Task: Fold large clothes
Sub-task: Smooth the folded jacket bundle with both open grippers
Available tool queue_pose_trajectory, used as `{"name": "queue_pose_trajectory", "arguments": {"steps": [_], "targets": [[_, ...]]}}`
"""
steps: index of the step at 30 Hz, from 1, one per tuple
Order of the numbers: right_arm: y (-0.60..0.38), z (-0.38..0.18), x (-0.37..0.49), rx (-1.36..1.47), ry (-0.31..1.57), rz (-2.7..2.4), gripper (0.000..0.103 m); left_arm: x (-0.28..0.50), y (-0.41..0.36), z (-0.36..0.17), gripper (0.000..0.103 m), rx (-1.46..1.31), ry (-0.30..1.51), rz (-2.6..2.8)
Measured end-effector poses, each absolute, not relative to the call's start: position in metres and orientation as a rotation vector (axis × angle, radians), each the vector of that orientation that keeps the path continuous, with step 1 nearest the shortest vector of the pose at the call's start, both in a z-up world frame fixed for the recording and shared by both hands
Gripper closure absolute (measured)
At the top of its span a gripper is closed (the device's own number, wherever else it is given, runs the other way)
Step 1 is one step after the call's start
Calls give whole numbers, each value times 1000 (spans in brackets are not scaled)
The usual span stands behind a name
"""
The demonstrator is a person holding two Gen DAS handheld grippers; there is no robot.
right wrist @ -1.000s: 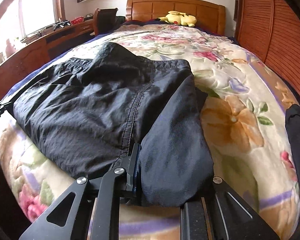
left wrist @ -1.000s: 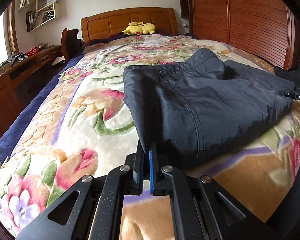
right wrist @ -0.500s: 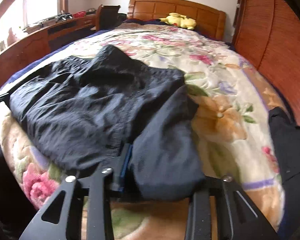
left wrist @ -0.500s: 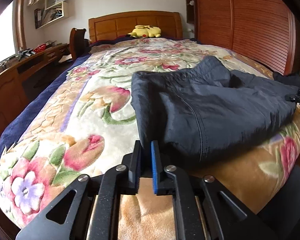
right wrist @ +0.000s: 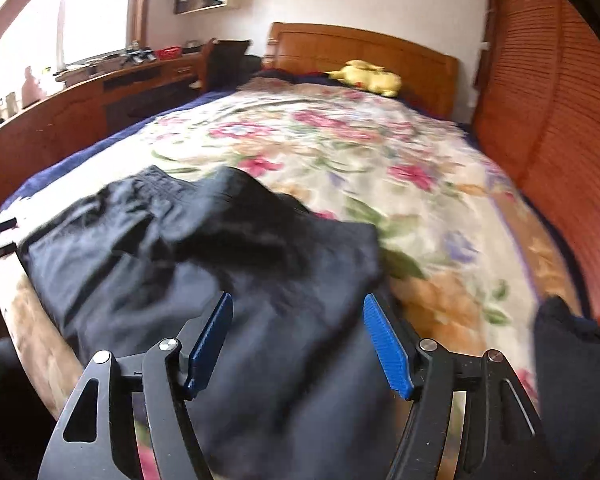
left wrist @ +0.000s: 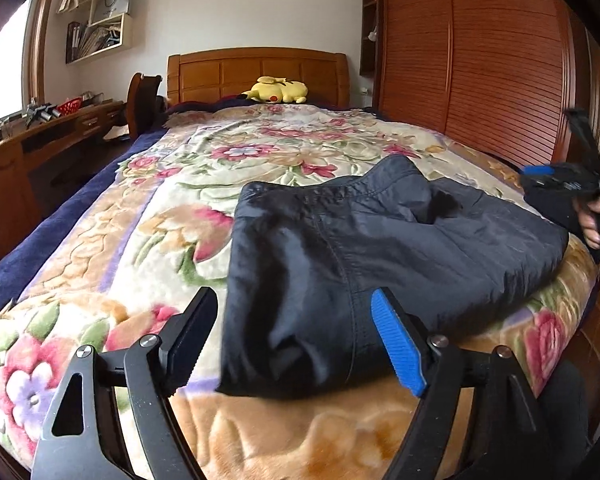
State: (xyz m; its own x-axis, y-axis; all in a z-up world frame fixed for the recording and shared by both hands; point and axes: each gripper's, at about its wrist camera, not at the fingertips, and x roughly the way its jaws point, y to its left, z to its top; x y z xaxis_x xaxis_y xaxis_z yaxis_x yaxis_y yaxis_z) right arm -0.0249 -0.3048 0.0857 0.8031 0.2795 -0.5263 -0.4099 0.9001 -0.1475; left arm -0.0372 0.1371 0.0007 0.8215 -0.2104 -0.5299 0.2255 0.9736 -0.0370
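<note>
Dark trousers (left wrist: 380, 256) lay folded into a thick rectangle on the flowered bedspread (left wrist: 148, 216), near the foot edge of the bed, well apart from the yellow plush toy (left wrist: 278, 90) at the headboard. Left gripper (left wrist: 294, 340) hung just short of the trousers' near left corner, jaws spread wide, nothing held. Right gripper (right wrist: 298, 344) sat over the trousers' opposite end, jaws likewise spread, empty; right view blurred. A second dark garment (right wrist: 572, 360) lay to the right of the trousers.

Judged: release after a fold, stack set down. To do well: back both grippers straight off without dragging the top layer; check the raised hump at the waistband (left wrist: 400, 172); press flat before any further fold, since slick fabric likely slides.

Versus 0.5 s earlier: left jaws then nearly shut at the trousers' corner, right jaws pinching cloth; now both parted and clear of the cloth. Both cameras stood higher.
</note>
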Motion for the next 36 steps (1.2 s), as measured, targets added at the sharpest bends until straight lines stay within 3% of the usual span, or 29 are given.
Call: {"name": "queue_pose_trajectory", "arguments": {"steps": [10, 13, 15, 20, 24, 25, 27, 29, 36], "targets": [[-207, 61, 125, -322, 717, 452, 36, -29, 128, -9, 23, 25, 576, -241], [-192, 49, 156, -345, 776, 434, 55, -27, 126, -15, 23, 35, 586, -256], [-185, 46, 167, -371, 769, 424, 73, -24, 127, -21, 23, 37, 603, -261], [-172, 43, 181, -354, 734, 409, 86, -18, 127, -25, 23, 19, 621, -279], [-166, 38, 185, -332, 688, 375, 83, -17, 124, -19, 23, 28, 607, -280], [-164, 37, 186, -332, 678, 371, 79, -17, 124, -18, 23, 27, 605, -279], [-162, 37, 182, -323, 653, 354, 59, -17, 123, -16, 23, 29, 601, -275], [-165, 38, 179, -299, 636, 349, 51, -18, 121, -15, 23, 30, 601, -270], [-200, 55, 132, -243, 570, 345, 46, -21, 112, -7, 23, 39, 583, -273]]}}
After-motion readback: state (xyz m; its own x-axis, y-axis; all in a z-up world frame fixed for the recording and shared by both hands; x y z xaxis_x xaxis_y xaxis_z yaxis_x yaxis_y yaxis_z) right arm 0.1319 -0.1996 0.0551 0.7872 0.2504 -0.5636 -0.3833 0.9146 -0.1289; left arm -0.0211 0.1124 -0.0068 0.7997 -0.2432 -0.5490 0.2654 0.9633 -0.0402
